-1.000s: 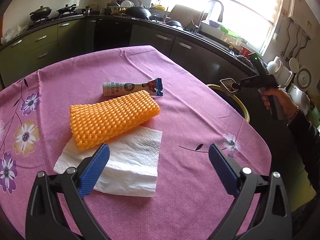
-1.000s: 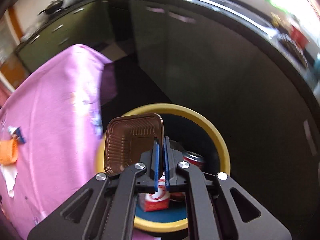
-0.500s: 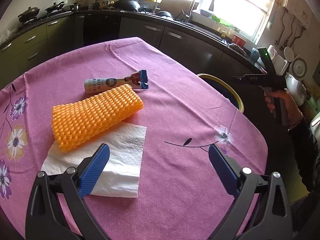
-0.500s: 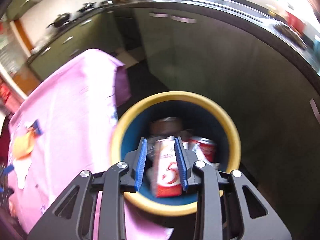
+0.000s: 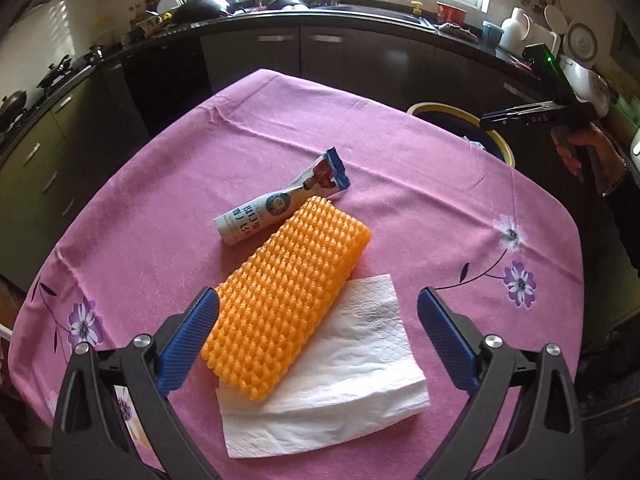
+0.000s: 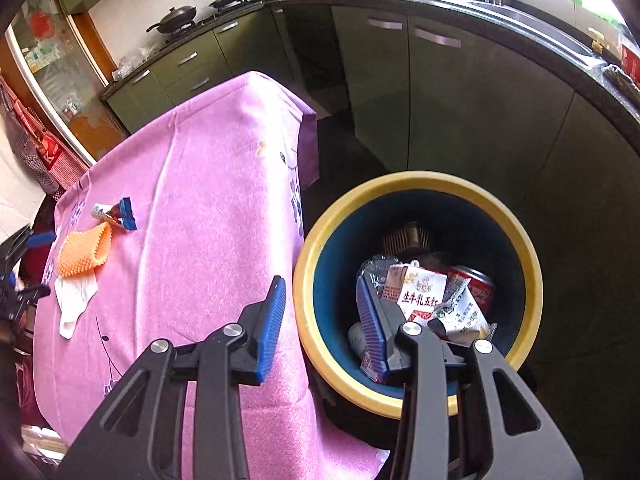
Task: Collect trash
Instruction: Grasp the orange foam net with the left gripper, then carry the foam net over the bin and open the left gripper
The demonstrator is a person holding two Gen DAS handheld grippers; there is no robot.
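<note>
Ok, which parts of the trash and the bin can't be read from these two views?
- Paper napkin: left wrist view, the orange foam net covers its near-left part.
- Bin: left wrist view, the table edge cuts off all but the rim.
- Bin bottom: right wrist view, hidden by the milk carton, the can and the right gripper.

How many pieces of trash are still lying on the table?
3. An orange foam net lies partly on a white paper napkin; a snack wrapper lies just beyond the net's far side. Nothing else shows on the pink tablecloth.
</note>
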